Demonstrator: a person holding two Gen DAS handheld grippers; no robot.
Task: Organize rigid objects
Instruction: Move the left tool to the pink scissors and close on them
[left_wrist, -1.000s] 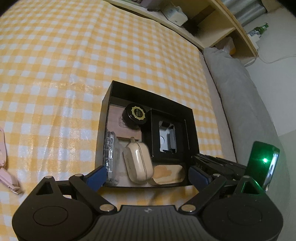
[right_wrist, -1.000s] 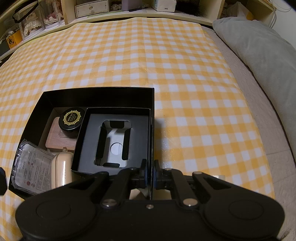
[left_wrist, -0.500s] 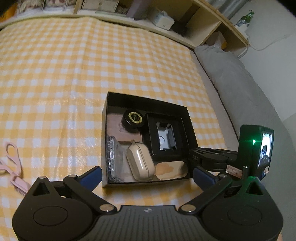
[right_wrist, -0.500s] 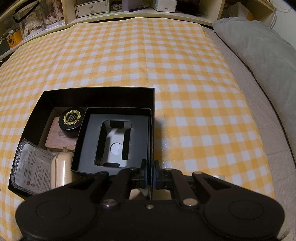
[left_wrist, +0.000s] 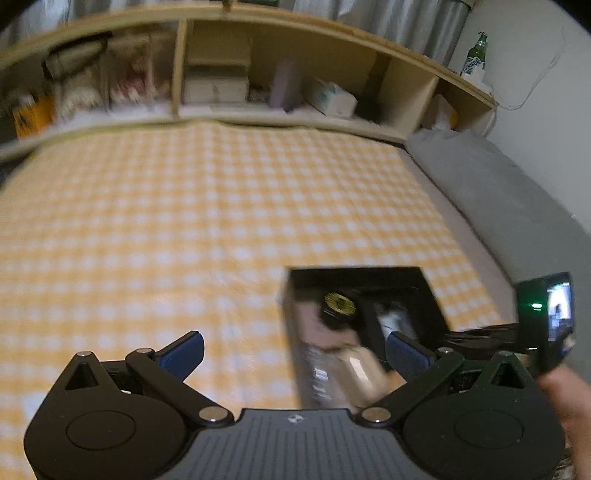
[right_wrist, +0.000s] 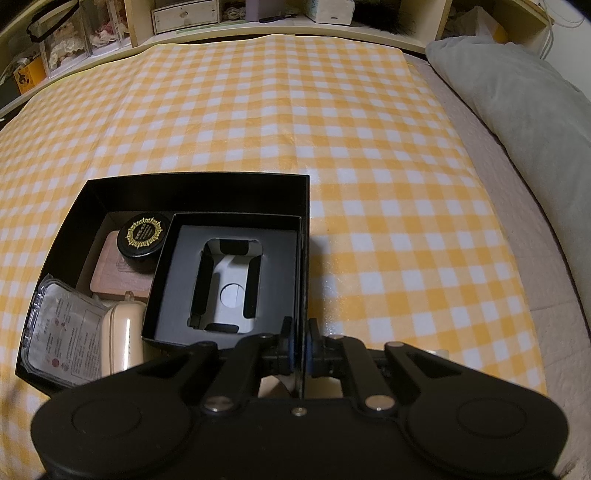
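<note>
A black open box (right_wrist: 192, 188) sits on the yellow checked cloth. It holds a smaller black box with a grey insert (right_wrist: 229, 284), a round black tin with a gold emblem (right_wrist: 144, 234), a wooden block (right_wrist: 114, 273), a cream earbud case (right_wrist: 123, 339) and a clear plastic case (right_wrist: 62, 339). My right gripper (right_wrist: 300, 349) is shut on the black box's right wall. My left gripper (left_wrist: 293, 350) is open and empty, raised to the left of the box (left_wrist: 369, 280), which looks blurred there.
A grey pillow (right_wrist: 517, 107) lies along the right side. Wooden shelves (left_wrist: 221, 81) with boxes and a green bottle (left_wrist: 474, 55) stand at the far edge. The right gripper's body (left_wrist: 546, 317) shows at the left wrist view's right edge.
My left gripper has lifted and swung left and back, so the box now sits at its lower right and the shelves come into view. The right gripper and box have not moved.
</note>
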